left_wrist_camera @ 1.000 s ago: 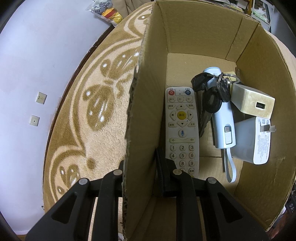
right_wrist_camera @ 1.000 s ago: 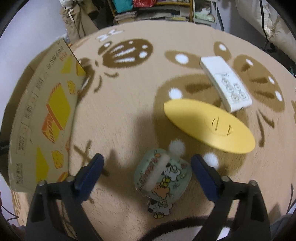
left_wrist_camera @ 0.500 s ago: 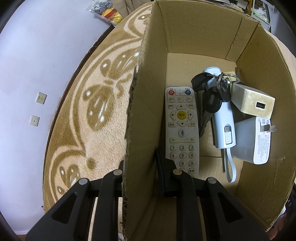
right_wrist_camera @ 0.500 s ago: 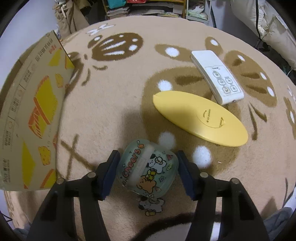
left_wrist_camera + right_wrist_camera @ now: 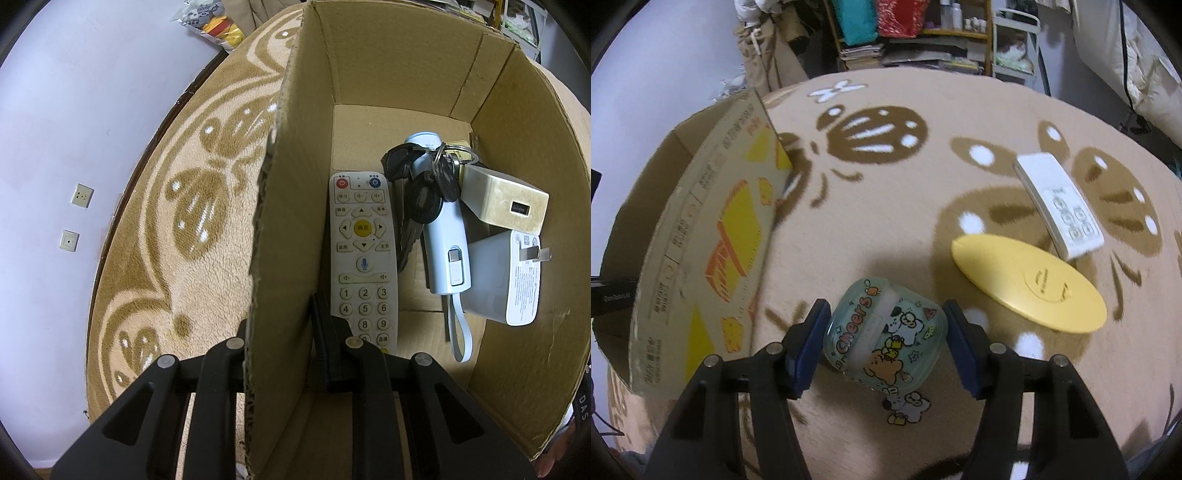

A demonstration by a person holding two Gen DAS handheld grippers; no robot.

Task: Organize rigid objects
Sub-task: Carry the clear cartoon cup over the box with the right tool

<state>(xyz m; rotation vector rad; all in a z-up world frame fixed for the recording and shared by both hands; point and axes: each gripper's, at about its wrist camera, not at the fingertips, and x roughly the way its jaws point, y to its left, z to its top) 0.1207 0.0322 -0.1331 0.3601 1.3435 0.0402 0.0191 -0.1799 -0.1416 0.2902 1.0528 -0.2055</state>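
Observation:
My right gripper (image 5: 884, 326) is shut on a clear green earbud case (image 5: 886, 332) with cartoon prints and the word "Cheers"; both blue pads press its sides. The case hangs just above the beige rug, and a small cartoon charm (image 5: 908, 404) dangles under it. My left gripper (image 5: 280, 325) is shut on the left wall of an open cardboard box (image 5: 406, 55), one finger outside and one inside. In the box lie a white remote (image 5: 364, 251), a bunch of keys (image 5: 424, 188), a light-blue device with a loop (image 5: 447, 243), a beige cube charger (image 5: 502, 199) and a white charger (image 5: 506, 280).
On the rug to the right of the case lie a yellow oval lid (image 5: 1027, 284) and a white switch-like remote (image 5: 1060, 206). The printed outside of the cardboard box (image 5: 701, 240) stands at the left. Shelves and bags (image 5: 905, 33) line the far edge of the rug.
The right gripper's jaws closed from wide apart onto the earbud case and raised it slightly off the rug. The left gripper and the box have not moved.

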